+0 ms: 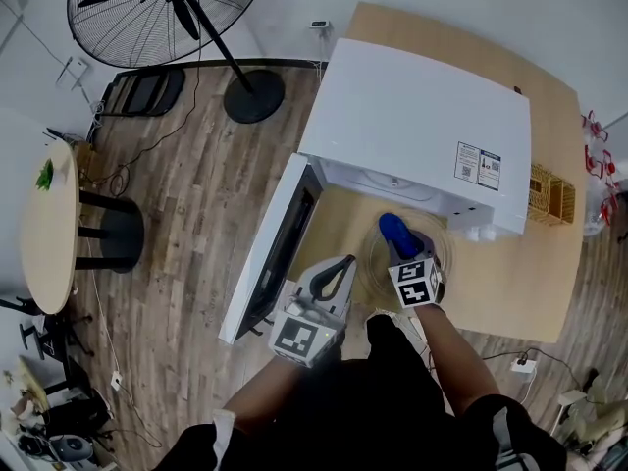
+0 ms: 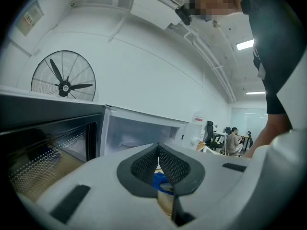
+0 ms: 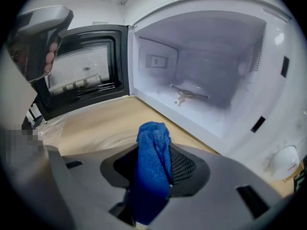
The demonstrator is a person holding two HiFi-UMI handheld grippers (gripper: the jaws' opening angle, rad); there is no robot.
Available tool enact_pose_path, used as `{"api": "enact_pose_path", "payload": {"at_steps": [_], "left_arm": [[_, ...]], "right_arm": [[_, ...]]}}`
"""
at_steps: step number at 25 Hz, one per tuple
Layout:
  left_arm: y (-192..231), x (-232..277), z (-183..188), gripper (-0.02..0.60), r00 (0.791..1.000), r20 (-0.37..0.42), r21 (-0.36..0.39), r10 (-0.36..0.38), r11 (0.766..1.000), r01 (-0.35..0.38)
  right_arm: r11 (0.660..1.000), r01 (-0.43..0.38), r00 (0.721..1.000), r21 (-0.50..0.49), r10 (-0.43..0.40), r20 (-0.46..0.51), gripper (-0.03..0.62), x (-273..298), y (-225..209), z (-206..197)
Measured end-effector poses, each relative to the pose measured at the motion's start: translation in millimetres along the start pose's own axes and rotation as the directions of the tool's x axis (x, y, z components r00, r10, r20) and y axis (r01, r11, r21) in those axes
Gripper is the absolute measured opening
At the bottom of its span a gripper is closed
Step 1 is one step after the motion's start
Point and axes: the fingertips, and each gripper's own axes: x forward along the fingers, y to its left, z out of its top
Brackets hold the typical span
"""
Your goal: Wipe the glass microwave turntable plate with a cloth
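The glass turntable plate point(image 1: 444, 246) lies on the wooden table in front of the open microwave point(image 1: 422, 135). Its faint rim shows in the right gripper view point(image 3: 98, 140). My right gripper point(image 1: 397, 238) is over the plate, shut on a bunched blue cloth point(image 1: 393, 230) that sticks up between the jaws point(image 3: 154, 150). My left gripper point(image 1: 339, 268) is just left of the plate's edge with its pads together point(image 2: 158, 159); I see nothing held between them. The blue cloth point(image 2: 160, 180) shows behind its jaws.
The microwave door point(image 1: 270, 253) hangs open to the left, close to my left gripper. Inside the cavity the roller ring point(image 3: 187, 95) sits bare. A wicker basket point(image 1: 549, 196) stands at the table's right edge. A floor fan point(image 1: 167, 8) is far left.
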Motion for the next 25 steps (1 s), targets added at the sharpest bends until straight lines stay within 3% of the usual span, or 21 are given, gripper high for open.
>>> {"api": "enact_pose_path", "payload": {"at_steps": [9, 14, 21, 25], "left_arm": [[-4, 6, 1, 0.002, 1.0, 0.0, 0.017, -0.003, 1.0, 0.003], [-8, 10, -2, 0.002, 1.0, -0.003, 0.013, -0.016, 1.0, 0.016], [-15, 14, -1, 0.002, 0.999, -0.01, -0.002, -0.032, 0.999, 0.032], [-14, 15, -4, 0.002, 0.999, -0.009, 0.02, -0.037, 0.999, 0.037]], "right_arm": [[0.985, 0.134, 0.991, 0.112, -0.133, -0.014, 0.152, -10, -54, -18], [0.976, 0.19, 0.982, 0.104, -0.187, -0.035, 0.149, -19, -71, -29], [0.946, 0.268, 0.963, 0.185, -0.261, -0.061, 0.147, -37, -93, -53], [0.942, 0.294, 0.956, 0.16, -0.289, -0.054, 0.147, -43, -97, -58]]}}
